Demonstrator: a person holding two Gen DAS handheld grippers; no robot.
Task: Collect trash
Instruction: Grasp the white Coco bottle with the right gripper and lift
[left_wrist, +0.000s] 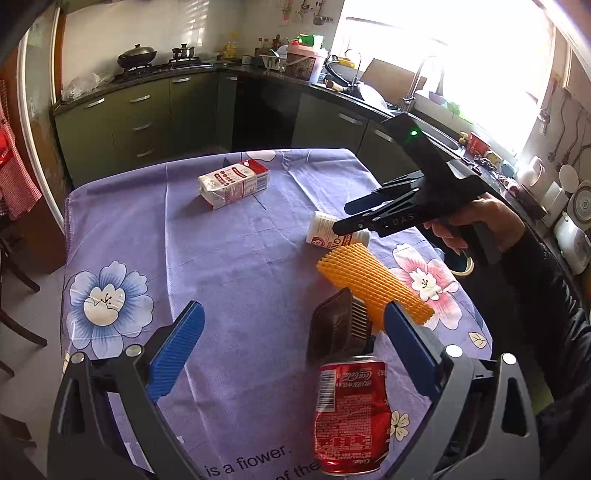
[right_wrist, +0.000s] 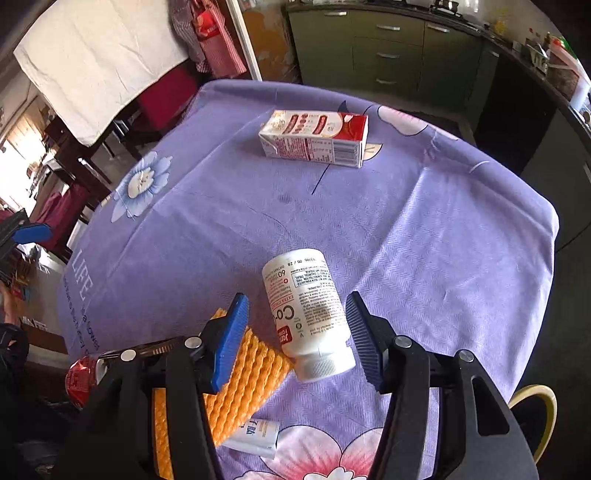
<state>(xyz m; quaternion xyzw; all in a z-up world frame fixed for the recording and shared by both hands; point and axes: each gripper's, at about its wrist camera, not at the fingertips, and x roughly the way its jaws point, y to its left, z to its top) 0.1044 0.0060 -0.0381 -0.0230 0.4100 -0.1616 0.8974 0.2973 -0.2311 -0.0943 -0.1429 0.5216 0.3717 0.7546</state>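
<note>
My right tongs (right_wrist: 295, 328) spread wide, straddling white bottle (right_wrist: 308, 314) lying on counter (right_wrist: 424, 229). Drop lower, centre on body, clench gently; round, may roll. Left tongs (left_wrist: 291, 343) released above crushed can (left_wrist: 351, 417).

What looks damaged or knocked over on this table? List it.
The red cola can is crushed and dented. The white pill bottle and the milk carton lie on their sides on the purple tablecloth. No spill is visible.
</note>
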